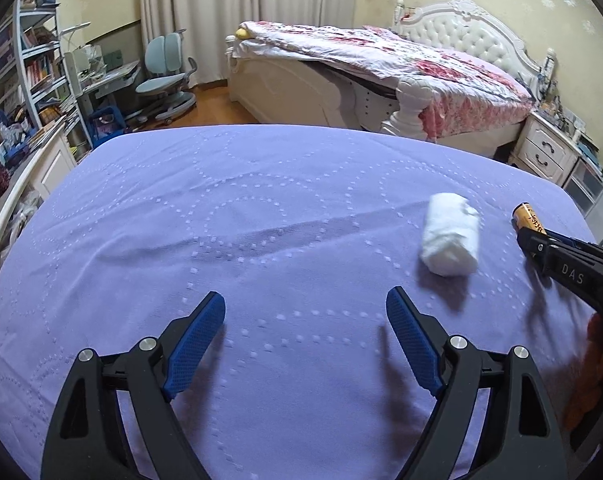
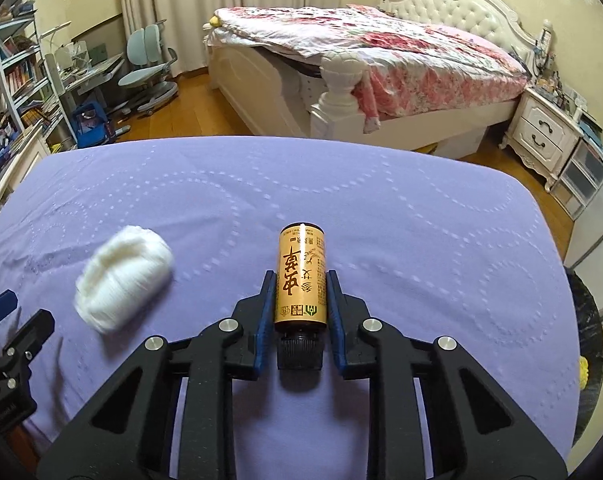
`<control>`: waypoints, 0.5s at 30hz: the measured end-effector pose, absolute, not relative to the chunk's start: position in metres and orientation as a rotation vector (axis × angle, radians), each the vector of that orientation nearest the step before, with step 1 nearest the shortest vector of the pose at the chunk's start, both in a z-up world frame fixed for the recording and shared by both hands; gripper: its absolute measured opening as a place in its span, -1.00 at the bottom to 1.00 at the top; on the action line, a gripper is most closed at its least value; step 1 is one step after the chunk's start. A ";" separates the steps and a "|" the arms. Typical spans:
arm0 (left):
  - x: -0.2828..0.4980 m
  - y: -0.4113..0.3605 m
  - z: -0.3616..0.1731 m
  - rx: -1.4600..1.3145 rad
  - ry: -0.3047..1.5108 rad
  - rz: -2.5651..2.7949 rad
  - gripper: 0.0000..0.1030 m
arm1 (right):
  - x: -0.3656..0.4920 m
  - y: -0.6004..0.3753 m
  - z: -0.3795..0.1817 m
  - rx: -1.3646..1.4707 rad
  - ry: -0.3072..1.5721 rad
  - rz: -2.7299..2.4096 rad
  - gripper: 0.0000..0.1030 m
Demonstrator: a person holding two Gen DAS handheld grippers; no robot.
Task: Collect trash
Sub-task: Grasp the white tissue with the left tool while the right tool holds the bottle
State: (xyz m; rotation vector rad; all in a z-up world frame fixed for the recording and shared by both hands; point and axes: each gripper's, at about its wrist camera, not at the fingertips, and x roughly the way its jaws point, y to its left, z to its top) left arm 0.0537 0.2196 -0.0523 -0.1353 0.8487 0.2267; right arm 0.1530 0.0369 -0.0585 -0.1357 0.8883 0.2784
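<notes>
My right gripper (image 2: 300, 280) is shut on a small brown bottle (image 2: 301, 276) with an orange label and a black cap, held over the purple sheet (image 2: 421, 240). The bottle also shows in the left wrist view (image 1: 528, 218), sticking out of the right gripper (image 1: 535, 236). A white wad of tissue (image 2: 121, 278) lies on the sheet left of the bottle; it also shows in the left wrist view (image 1: 450, 240). My left gripper (image 1: 305, 308) is open and empty, low over the sheet (image 1: 221, 220), left of and nearer than the tissue.
A dark bin (image 2: 589, 360) with something yellow in it stands at the sheet's right edge. Beyond the sheet are a white bed (image 2: 381, 52) with a floral quilt, a nightstand (image 2: 541, 128), a desk chair (image 2: 145, 64) and bookshelves (image 2: 17, 80).
</notes>
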 end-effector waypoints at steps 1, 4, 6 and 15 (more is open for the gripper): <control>0.053 0.216 -0.052 -0.131 0.850 0.217 0.60 | 0.152 0.029 -0.058 -0.132 0.887 0.272 -0.54; 0.051 0.203 -0.051 -0.128 0.848 0.182 0.60 | 0.147 0.005 -0.058 -0.128 0.886 0.251 -0.54; 0.049 0.196 -0.051 -0.132 0.846 0.165 0.60 | 0.145 -0.011 -0.058 -0.125 0.885 0.238 -0.54; 0.055 0.158 -0.048 -0.114 0.816 0.115 0.60 | 0.138 -0.047 -0.058 -0.110 0.883 0.237 -0.54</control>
